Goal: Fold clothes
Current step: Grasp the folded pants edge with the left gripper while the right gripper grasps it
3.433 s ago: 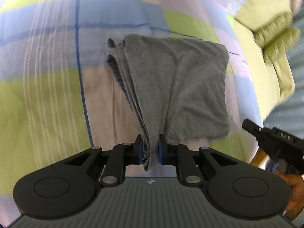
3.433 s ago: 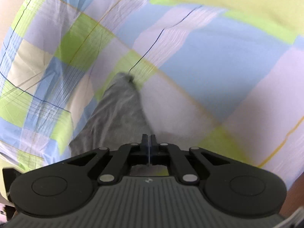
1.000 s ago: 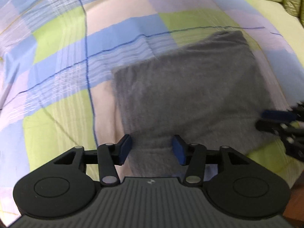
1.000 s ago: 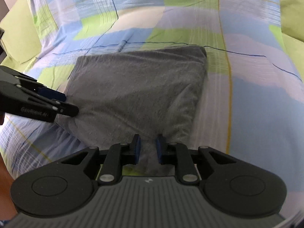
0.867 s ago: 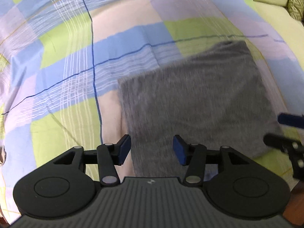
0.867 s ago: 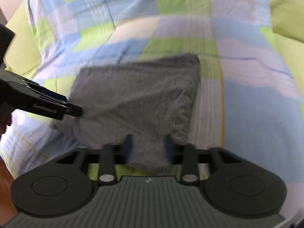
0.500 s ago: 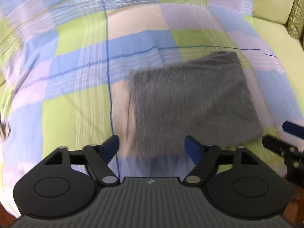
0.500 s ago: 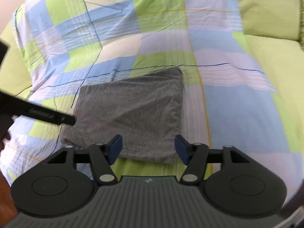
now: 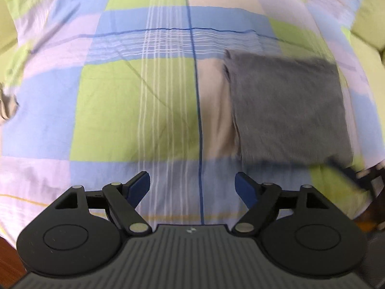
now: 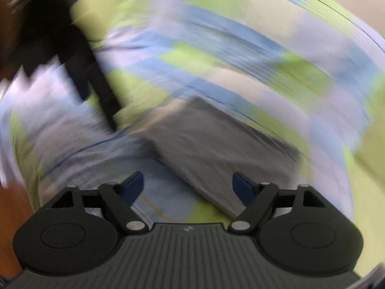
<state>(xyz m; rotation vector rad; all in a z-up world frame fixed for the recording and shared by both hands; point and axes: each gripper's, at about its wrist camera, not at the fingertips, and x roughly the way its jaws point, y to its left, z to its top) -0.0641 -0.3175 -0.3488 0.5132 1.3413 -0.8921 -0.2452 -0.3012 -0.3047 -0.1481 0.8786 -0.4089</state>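
A grey garment [image 9: 286,106] lies folded into a flat square on the checked bedsheet [image 9: 120,96]. In the left wrist view it sits to the upper right of my left gripper [image 9: 192,187], which is open over bare sheet and holds nothing. The right wrist view is heavily blurred. There the garment [image 10: 216,144] lies just beyond my right gripper [image 10: 187,186]. Its jaws stand apart and are closing, with only a corner of cloth below them and nothing gripped. The left gripper's black finger [image 10: 96,79] crosses the upper left of that view.
A yellow-green cushion [image 9: 370,48] lies at the right side of the bed. A small beige piece of cloth [image 9: 7,106] shows at the left edge. Brown floor [image 10: 12,204] is visible past the bed's near edge.
Both grippers let go of the grey garment, opened and drew back from it. The left one shifted left, so the garment now sits at its right. The right view rolled.
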